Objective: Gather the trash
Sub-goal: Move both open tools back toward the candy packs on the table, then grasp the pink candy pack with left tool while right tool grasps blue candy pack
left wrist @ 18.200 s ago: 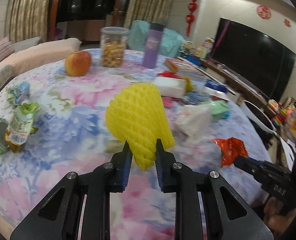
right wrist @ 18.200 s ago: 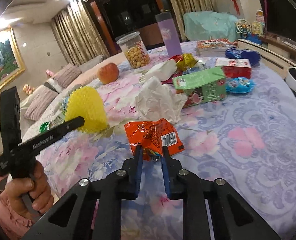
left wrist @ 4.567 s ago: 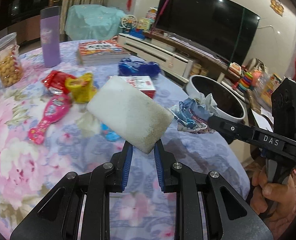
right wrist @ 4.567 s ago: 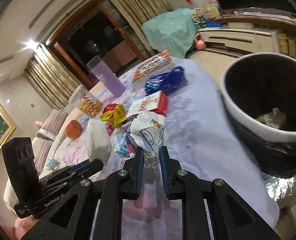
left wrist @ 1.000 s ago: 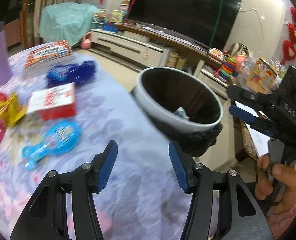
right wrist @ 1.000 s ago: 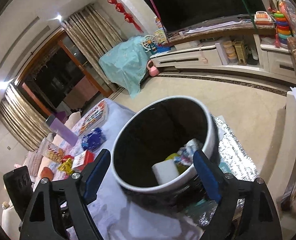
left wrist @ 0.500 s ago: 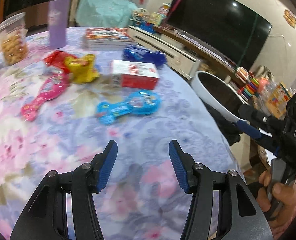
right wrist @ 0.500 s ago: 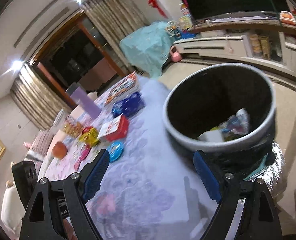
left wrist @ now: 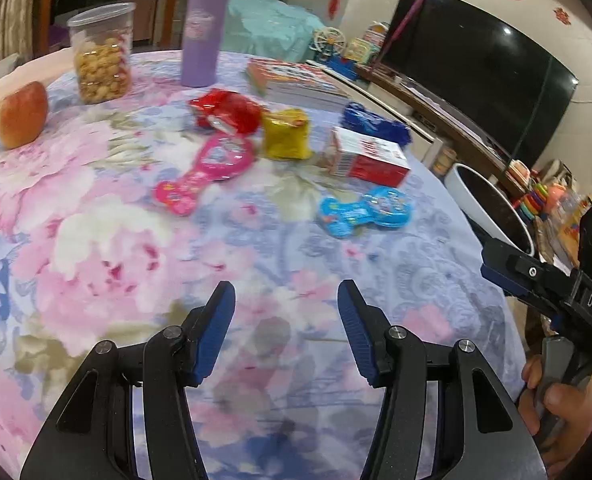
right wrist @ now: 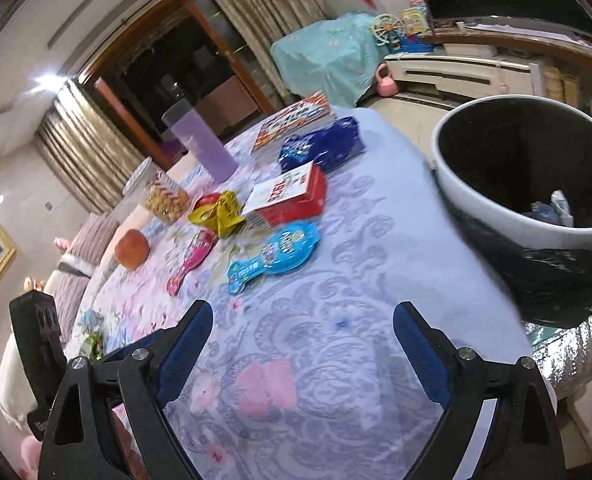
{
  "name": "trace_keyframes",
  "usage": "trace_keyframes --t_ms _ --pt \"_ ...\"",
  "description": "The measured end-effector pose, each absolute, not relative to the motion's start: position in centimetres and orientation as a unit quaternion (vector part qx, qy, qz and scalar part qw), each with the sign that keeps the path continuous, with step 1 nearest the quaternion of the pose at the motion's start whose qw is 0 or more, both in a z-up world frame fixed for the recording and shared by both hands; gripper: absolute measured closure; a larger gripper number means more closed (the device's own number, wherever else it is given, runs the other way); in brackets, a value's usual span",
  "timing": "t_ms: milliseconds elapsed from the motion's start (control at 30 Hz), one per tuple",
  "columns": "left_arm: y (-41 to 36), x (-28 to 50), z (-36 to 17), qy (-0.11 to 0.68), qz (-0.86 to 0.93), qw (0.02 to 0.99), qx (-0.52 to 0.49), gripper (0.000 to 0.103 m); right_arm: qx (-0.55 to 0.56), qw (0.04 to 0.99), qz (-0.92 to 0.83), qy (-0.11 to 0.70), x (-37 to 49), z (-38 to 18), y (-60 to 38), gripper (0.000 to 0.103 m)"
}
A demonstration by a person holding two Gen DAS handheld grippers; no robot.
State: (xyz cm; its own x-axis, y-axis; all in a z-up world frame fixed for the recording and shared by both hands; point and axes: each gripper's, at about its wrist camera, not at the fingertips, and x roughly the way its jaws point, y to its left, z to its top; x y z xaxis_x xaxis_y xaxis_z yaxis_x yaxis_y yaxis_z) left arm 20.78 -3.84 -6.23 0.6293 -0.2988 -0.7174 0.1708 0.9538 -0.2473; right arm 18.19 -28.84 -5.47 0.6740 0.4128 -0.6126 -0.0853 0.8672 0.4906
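My left gripper (left wrist: 284, 300) hangs open and empty over the flowered tablecloth (left wrist: 107, 240). Beyond it lie a blue blister pack (left wrist: 366, 216), a pink blister pack (left wrist: 205, 174), a yellow wrapper (left wrist: 285, 138) and a red wrapper (left wrist: 225, 112). My right gripper (right wrist: 302, 316) is over the table's near right part, its jaws opening wide with nothing between them. The blue blister pack (right wrist: 273, 256) lies just past its fingertips. The white trash bin (right wrist: 456, 184) with a black liner stands off the table's right edge, with crumpled trash (right wrist: 552, 208) inside.
A red-and-white box (left wrist: 366, 156), a blue bag (left wrist: 376, 124), a stack of books (left wrist: 296, 80), a purple tumbler (left wrist: 203, 28), a snack jar (left wrist: 101, 52) and an apple (left wrist: 21, 114) stand farther back. A hand (left wrist: 556, 404) holds the right tool. Green wrappers (right wrist: 91, 340) lie at the table's left edge.
Both views have swung away from the bin and back over the table. The right jaws have spread a little wider. Both grippers stay empty.
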Motion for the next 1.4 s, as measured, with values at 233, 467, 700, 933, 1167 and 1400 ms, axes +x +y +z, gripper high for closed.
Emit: trace_keyframes --t_ms 233,467,700,933,1167,1400 --pt "-1.8 21.6 -6.5 0.411 -0.107 0.902 -0.079 0.049 0.198 0.886 0.148 0.392 19.0 -6.1 -27.1 0.010" --pt "-0.9 22.9 -6.7 0.413 -0.098 0.903 -0.067 0.049 0.196 0.881 0.154 0.403 20.0 -6.6 -26.4 0.010" --pt "-0.2 25.2 -6.3 0.413 -0.101 0.904 -0.050 0.048 0.207 0.872 0.158 0.414 21.7 -7.3 -25.9 0.010" --pt "-0.1 28.6 -6.5 0.416 -0.103 0.903 -0.023 0.045 0.212 0.871 0.155 0.415 23.8 -7.5 -25.5 0.010" --pt "0.5 31.7 -7.8 0.432 -0.100 0.896 -0.023 0.046 0.213 0.874 0.148 0.411 25.4 -7.8 -24.8 0.010" --pt "-1.0 31.6 -7.9 0.430 -0.118 0.895 0.008 0.071 0.185 0.879 0.143 0.415 26.3 -7.9 -24.3 0.050"
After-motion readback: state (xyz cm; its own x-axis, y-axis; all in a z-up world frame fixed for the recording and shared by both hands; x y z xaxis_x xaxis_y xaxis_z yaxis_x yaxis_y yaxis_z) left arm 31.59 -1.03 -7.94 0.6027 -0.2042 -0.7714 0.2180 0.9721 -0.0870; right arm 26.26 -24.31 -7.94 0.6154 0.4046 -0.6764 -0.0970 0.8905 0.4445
